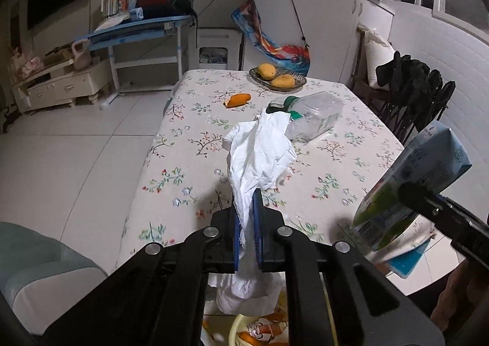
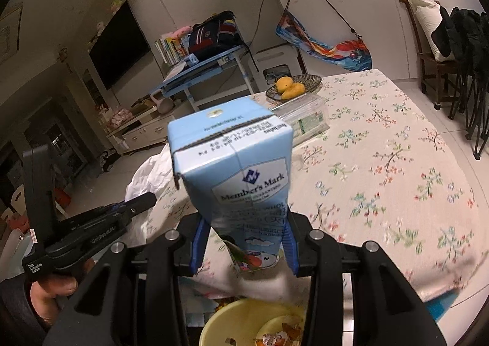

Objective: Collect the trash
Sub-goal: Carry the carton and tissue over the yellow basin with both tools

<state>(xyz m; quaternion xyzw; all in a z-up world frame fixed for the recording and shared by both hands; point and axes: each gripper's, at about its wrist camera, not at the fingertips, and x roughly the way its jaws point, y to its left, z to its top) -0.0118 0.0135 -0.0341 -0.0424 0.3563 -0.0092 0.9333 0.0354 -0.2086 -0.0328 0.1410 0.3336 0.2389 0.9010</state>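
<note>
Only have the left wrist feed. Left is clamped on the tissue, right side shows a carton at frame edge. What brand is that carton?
Observer: The milk carton reads "Member's Mark", light blue, held in the right gripper, blue pads pressing its sides.
Operator: Upright?
Observer: Its sealed top end points away from the camera, date print visible.
Operator: Anything under it?
Observer: A yellow bin with orange peel scraps sits just below the right gripper.
</note>
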